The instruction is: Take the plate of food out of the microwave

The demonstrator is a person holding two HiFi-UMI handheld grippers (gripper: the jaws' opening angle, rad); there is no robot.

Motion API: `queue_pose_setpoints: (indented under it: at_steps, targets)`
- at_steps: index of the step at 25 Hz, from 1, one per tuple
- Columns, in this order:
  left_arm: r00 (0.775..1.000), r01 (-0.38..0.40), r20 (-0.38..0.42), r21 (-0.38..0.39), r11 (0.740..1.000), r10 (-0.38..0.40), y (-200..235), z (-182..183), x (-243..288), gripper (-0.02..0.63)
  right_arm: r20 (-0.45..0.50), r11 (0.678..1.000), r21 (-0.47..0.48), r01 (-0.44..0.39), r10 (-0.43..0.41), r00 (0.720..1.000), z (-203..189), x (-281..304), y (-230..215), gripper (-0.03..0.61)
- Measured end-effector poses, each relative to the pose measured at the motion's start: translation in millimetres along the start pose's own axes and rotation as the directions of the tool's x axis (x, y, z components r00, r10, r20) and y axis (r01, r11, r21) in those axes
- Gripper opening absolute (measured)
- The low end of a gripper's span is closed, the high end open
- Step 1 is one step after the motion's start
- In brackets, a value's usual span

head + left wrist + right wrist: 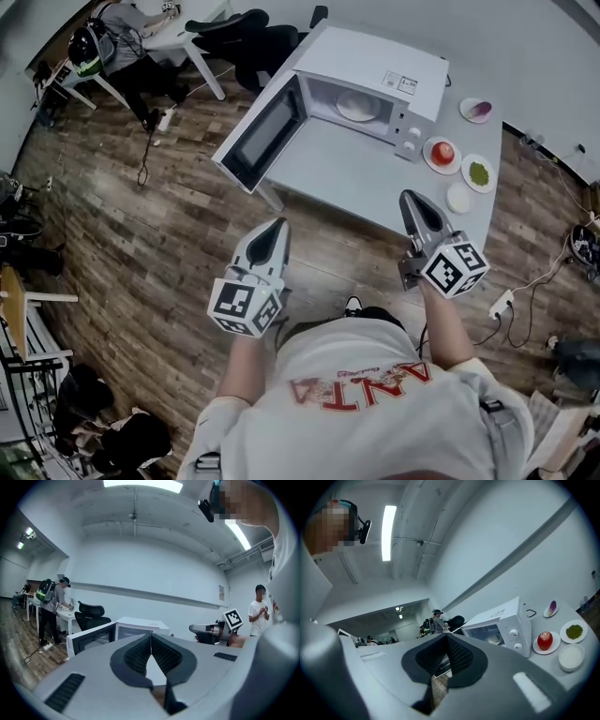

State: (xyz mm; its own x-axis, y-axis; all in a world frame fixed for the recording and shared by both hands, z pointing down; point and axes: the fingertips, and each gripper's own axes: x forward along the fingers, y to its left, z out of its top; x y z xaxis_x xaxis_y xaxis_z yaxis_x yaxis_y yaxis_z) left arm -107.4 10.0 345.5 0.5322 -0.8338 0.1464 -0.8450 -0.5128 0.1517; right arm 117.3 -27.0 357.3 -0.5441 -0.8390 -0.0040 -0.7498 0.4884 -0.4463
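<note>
Fingers (136, 656) of the left gripper (278, 225) are pressed together at their tips with nothing between them. The right gripper (409, 197) has its fingers (461, 656) closed the same way, also on nothing. In the head view both grippers point toward 12 o'clock. The left one is over the wooden floor (169, 234), short of the bench (328, 169), and the right one shows over the bench's near edge.

From the left gripper the microwave (375, 70) stands at about 1 o'clock, and its door (262, 131) is swung wide toward 10 o'clock, reaching past the bench's left corner. The plate of food (358, 108) sits inside the open cavity, well apart from both grippers. A bare strip of bench lies between the cavity and the near edge.

At 1 o'clock from the right gripper, beside the microwave's control side, are four small dishes: one with a red fruit (442, 153), one with green food (479, 173), a white dish (458, 198) and one with a purple piece (476, 110). They crowd the bench's right end.
</note>
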Motion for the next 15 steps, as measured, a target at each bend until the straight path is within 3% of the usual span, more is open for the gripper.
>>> queue_pose_setpoints:
  at_steps: [6, 11, 15]
  targets:
    - [0.999, 0.044, -0.024, 0.013, 0.999, -0.043, 10.2, 4.8, 54.4, 0.011, -0.020, 0.987, -0.151, 0.059, -0.062, 0.998, 7.0, 25.0, -25.3, 0.003]
    - [0.992, 0.123, -0.022, -0.006, 0.992, -0.123, 22.3, 7.2, 95.0, 0.011, -0.015, 0.982, -0.149, 0.118, -0.121, 0.992, 6.0, 39.2, -39.3, 0.003]
    - [0.976, 0.214, -0.041, 0.027, 0.976, -0.213, 37.7, 3.8, 124.7, 0.011, 0.007, 0.969, -0.138, 0.204, -0.205, 0.979, 4.7, 54.2, -46.6, 0.003]
